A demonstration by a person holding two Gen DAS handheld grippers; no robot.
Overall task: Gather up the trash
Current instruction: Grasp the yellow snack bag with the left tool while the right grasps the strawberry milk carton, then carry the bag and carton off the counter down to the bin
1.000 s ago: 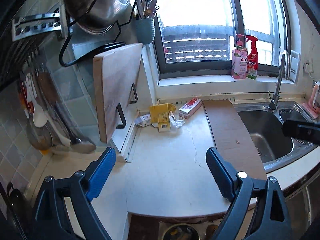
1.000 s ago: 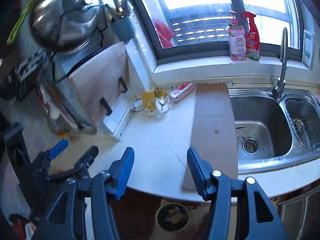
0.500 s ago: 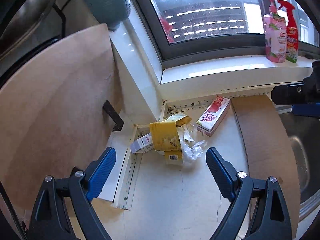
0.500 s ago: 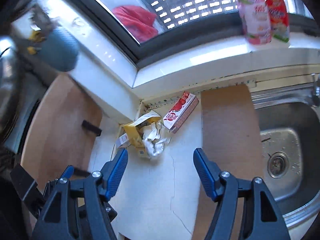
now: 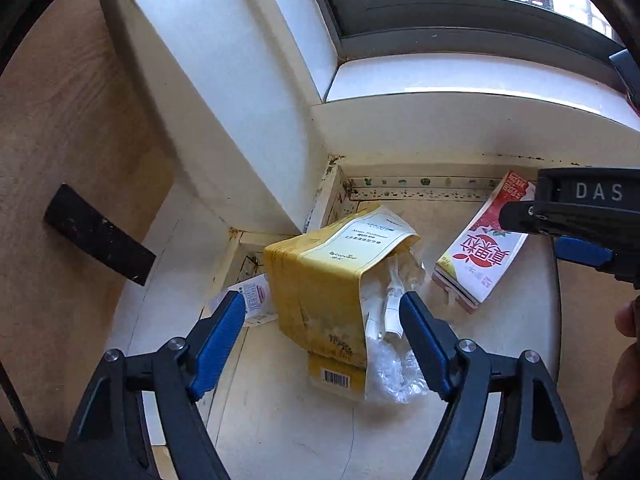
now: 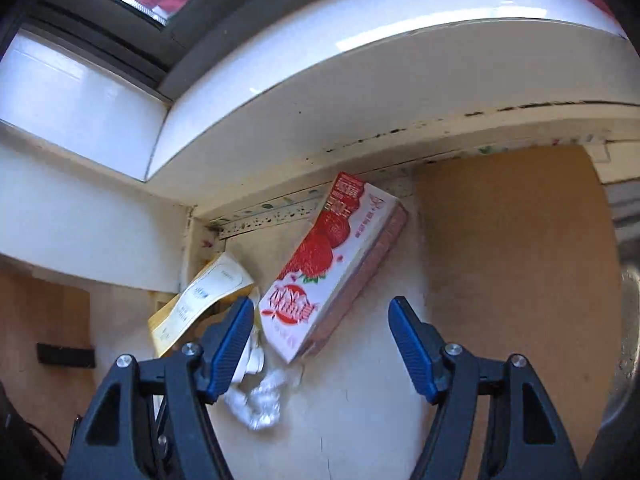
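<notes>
**Both grippers close in on the corner trash**

Both grippers have dropped in from a wide look at the kitchen to the back corner under the sill, so sink, tap and bottles have gone out of frame. Left gripper has just been narrowing its jaws, yet they stand apart and press on nothing; the yellow bag lies between and just beyond its tips, with crumpled clear plastic spilling out beside the right fingertip. A small white carton pokes out from behind the left fingertip, mostly hidden by the finger and the bag, so its print is hard to read. Right of the left gripper lies the strawberry box, its far end covered by the right gripper's black body.

Right gripper has just been widening its jaws, and they stand released around nothing; the strawberry box lies slanted on the table just ahead, its near end between the tips. The bag is partly hidden behind its left finger, with plastic below. A brown board lies to its right, cut off by the frame edge. Part of a hand shows at the left view's right edge.
</notes>
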